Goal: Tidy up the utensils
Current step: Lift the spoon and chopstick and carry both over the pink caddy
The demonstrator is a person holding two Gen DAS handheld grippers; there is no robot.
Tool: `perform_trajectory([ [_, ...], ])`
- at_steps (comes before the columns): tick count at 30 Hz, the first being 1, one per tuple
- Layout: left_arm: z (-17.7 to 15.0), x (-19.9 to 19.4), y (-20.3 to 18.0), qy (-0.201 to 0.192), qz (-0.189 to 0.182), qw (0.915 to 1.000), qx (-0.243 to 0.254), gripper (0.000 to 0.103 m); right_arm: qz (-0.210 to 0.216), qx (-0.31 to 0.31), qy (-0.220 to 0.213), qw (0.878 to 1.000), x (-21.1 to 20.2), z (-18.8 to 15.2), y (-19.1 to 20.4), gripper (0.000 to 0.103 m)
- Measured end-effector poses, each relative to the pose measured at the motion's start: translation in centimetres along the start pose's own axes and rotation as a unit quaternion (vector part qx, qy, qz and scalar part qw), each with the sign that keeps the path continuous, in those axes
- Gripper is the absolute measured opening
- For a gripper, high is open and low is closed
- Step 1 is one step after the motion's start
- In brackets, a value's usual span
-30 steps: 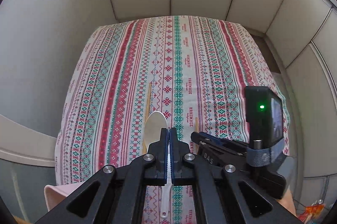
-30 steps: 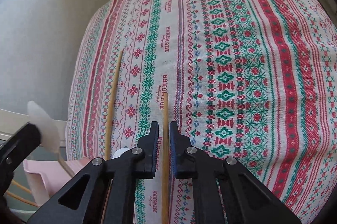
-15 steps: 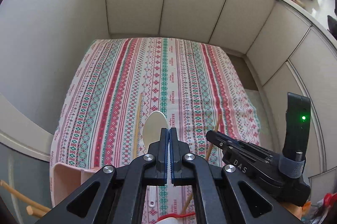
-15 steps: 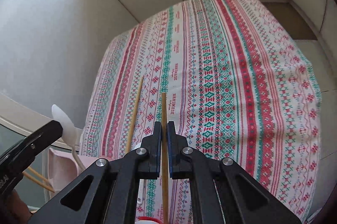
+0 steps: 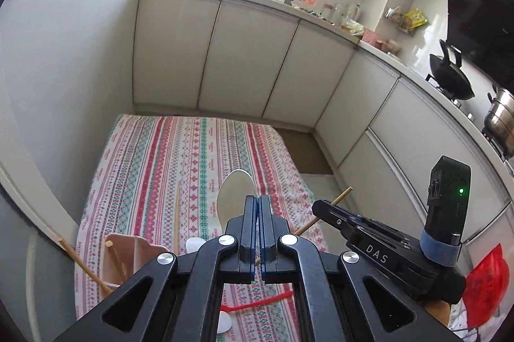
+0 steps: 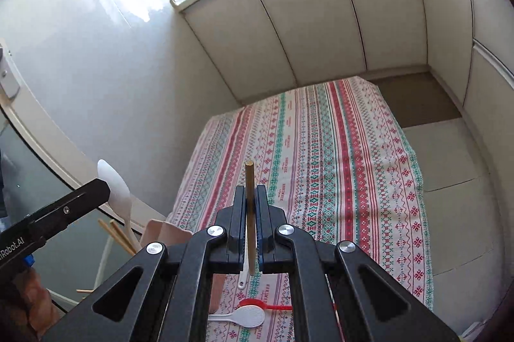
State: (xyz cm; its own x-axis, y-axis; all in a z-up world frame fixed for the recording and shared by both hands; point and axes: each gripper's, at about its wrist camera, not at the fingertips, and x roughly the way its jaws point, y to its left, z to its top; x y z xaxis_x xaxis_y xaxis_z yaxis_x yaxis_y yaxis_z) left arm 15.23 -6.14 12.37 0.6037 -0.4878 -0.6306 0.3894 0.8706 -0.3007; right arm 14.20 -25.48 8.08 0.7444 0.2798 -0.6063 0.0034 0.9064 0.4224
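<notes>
The left gripper (image 5: 259,204) grasps a white spoon (image 5: 236,191) at frame center; the right gripper (image 6: 250,197) grasps a chopstick (image 6: 249,181).

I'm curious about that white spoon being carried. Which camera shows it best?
The right wrist view: the white spoon shows from the side, bowl and handle, in the left tongs. The left wrist view shows only its bowl above the closed fingers.

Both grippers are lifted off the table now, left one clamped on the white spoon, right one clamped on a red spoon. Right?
Not quite. The right gripper is shut on a wooden chopstick, not a red spoon; the right wrist view shows it upright between the jaws. The red spoon lies on the tablecloth. The left gripper does clamp the white spoon.
</notes>
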Motion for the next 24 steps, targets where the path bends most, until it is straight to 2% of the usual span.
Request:
perform_trajectory([
  [6, -0.5, -5.1, 0.5, -0.033, -0.006, 0.9993, 0.018, 0.001, 0.022, -0.027, -0.029, 0.999, -4.3, 0.1, 3.2, 0.005],
  [12, -1.8, -8.3, 3.4, -0.065, 0.0, 0.9979, 0.002, 0.001, 0.046, -0.044, -0.04, 0.997, -6.2, -0.1, 6.0, 0.005],
  [17, -3.1, -8.4, 5.6, -0.077, 0.021, 0.9968, 0.003, 0.001, 0.064, -0.054, -0.042, 0.996, -6.5, -0.5, 8.1, 0.005],
  [24, -5.2, -5.6, 8.3, -0.093, 0.05, 0.9945, 0.004, 0.001, 0.076, -0.069, -0.034, 0.994, -5.3, -1.2, 10.1, 0.005],
])
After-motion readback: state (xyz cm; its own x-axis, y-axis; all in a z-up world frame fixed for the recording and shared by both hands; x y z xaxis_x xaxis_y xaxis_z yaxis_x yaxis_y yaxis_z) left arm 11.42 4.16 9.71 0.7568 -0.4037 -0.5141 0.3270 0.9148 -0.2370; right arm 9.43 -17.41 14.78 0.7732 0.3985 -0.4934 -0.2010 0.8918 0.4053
